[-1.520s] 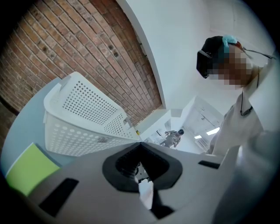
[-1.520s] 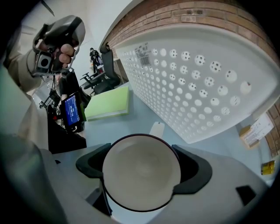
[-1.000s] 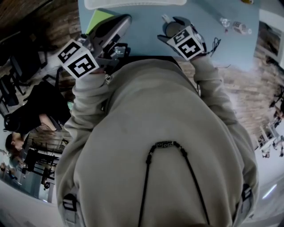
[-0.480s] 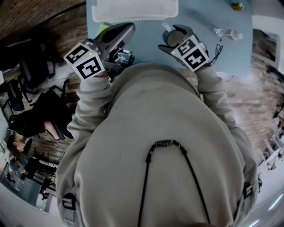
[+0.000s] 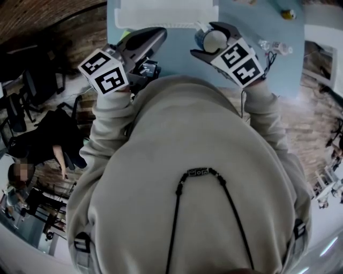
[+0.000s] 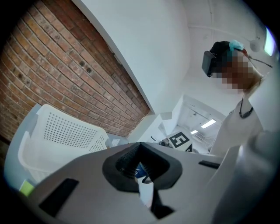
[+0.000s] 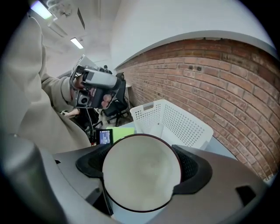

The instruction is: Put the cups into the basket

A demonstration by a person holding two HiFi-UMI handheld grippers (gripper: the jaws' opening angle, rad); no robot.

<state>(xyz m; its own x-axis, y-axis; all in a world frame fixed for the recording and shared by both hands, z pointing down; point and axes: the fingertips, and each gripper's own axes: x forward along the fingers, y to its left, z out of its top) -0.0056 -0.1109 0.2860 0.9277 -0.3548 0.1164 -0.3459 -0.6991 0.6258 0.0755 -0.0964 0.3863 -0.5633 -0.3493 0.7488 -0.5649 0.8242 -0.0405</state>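
Observation:
A cream cup with a dark rim [image 7: 142,173] fills the right gripper view, and my right gripper [image 7: 142,197] is shut on it. In the head view this cup [image 5: 214,39] is carried above the blue table [image 5: 177,51], just short of the white perforated basket [image 5: 166,21] at the far edge. My left gripper [image 5: 154,34] hovers at the table's left with its jaws together. In the left gripper view its dark pads [image 6: 127,159] meet, leaving only a small gap with a blue and white scrap behind. The basket [image 6: 61,131] stands ahead on the left.
A green pad [image 5: 124,33] and a small black device with a lit screen [image 5: 149,68] lie under the left gripper. Clear bottles and a cable [image 5: 270,46] lie at the table's right, a small yellow thing [image 5: 288,14] farther back. A seated person [image 5: 32,155] is at left.
My right gripper has carried the cup forward, closer to the basket. The basket shows more fully at the top. The left gripper has barely shifted.

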